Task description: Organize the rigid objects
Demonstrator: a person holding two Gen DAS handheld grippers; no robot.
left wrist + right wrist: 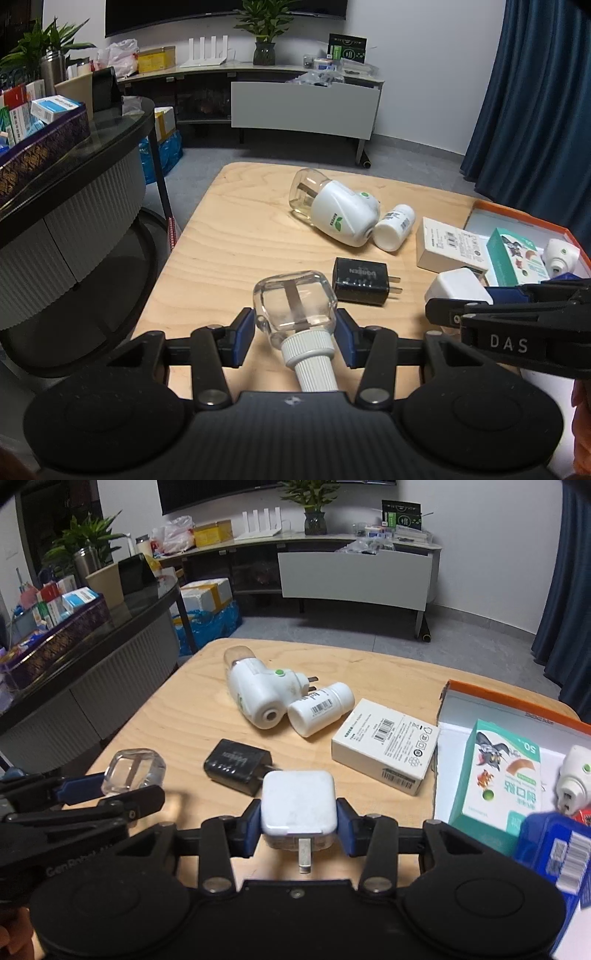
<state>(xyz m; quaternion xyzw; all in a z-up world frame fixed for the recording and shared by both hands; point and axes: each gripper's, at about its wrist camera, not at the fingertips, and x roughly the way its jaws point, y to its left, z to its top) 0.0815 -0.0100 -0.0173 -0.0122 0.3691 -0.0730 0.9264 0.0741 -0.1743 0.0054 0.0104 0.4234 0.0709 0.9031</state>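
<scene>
My left gripper (295, 334) is shut on a clear refill bottle (295, 299) with a white ribbed cap, held over the near part of the wooden table (229, 236); the bottle also shows in the right wrist view (133, 771). My right gripper (299, 821) is shut on a white charger (298, 803) with its prongs toward the camera; it also shows in the left wrist view (458, 288). On the table lie a black charger (236, 766), a white plug-in vaporizer (258, 694), a white pill bottle (319, 709) and a white box (386, 746).
An open orange-edged box (509, 705) at the right holds a green carton (502, 782), a small white plug-in (574, 775) and a blue pack (554, 845). A dark round table (122, 122) with boxes stands left. A TV cabinet (306, 107) stands behind.
</scene>
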